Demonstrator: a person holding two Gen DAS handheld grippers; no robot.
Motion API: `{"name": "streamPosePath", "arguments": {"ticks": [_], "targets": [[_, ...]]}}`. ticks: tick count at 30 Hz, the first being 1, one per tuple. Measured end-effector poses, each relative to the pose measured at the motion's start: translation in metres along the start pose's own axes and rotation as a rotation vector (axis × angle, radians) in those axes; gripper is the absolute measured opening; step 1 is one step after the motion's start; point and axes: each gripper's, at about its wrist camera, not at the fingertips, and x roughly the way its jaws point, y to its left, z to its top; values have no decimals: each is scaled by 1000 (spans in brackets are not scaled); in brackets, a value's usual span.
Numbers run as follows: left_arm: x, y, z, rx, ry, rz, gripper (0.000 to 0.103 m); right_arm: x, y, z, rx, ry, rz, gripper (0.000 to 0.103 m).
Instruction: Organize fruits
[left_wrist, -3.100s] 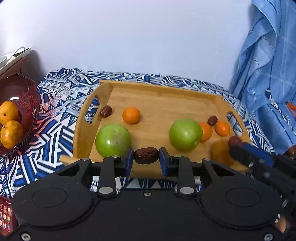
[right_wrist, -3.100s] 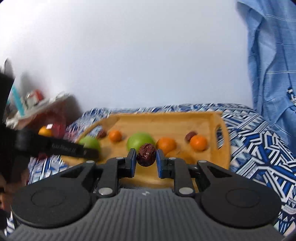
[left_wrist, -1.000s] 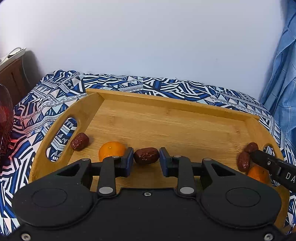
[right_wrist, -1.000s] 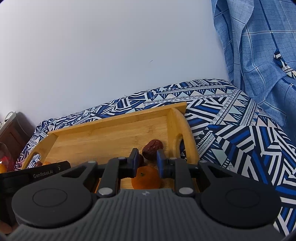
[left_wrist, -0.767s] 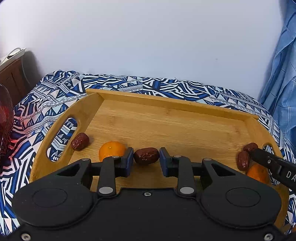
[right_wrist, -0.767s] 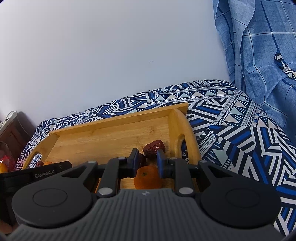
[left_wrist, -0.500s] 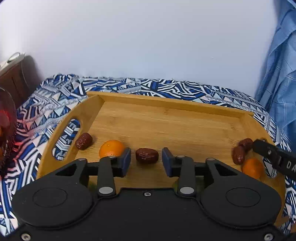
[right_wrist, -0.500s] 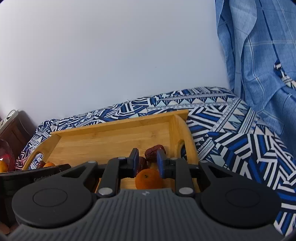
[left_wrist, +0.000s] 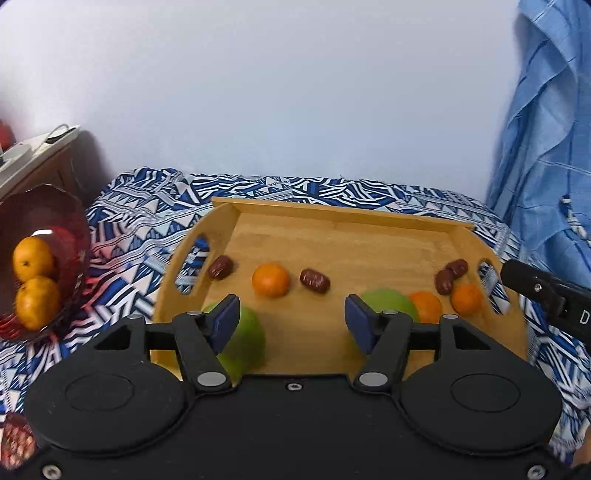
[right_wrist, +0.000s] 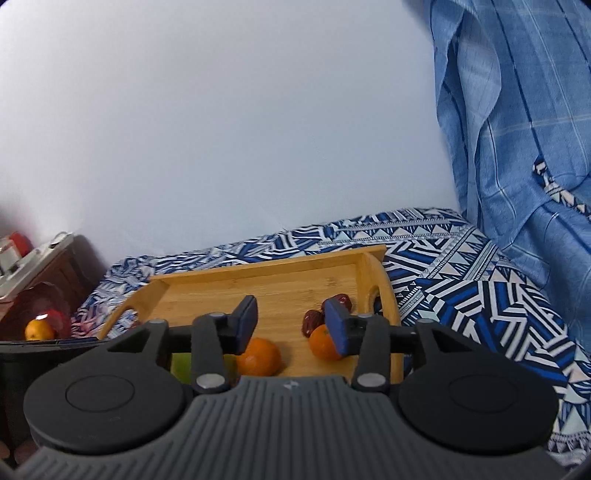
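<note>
- Fruit lies scattered on the wooden tray (left_wrist: 332, 218), which sits on the blue-and-white patterned cloth (left_wrist: 140, 221) in the middle of the left wrist view.
- My left gripper (left_wrist: 291, 321) hangs above the near edge of the tray; its jaws are opening, with nothing between the blue pads.
- Just beyond those pads a dark date (left_wrist: 314, 280) rests on the tray floor, beside a small orange (left_wrist: 270, 279); another date (left_wrist: 220, 267) lies by the left handle slot.
- Two green apples show partly behind my left gripper's fingers: one at lower left (left_wrist: 245, 339), one at right (left_wrist: 388, 301).
- Near the right handle slot sit two more dates (left_wrist: 450, 275) touching each other, with two small oranges (left_wrist: 466, 299) just below them.
- My right gripper (right_wrist: 290, 325) is also opening and holds nothing; in its view the right pad overlaps one orange (right_wrist: 320, 341) and the pair of dates (right_wrist: 314, 319).
- At the left edge of the frame, a red bowl (left_wrist: 70, 221) holds two oranges (left_wrist: 35, 280).
</note>
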Motion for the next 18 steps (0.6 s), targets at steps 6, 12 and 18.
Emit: {"name": "streamPosePath", "arguments": {"ticks": [6, 12, 18], "targets": [[-59, 12, -22, 13, -31, -14, 75, -58, 18, -21, -29, -57, 31, 70], [-111, 22, -39, 16, -45, -31, 75, -116, 41, -28, -124, -121, 42, 75], [-159, 32, -54, 22, -73, -48, 84, -163, 58, -33, -166, -168, 60, 78]]}}
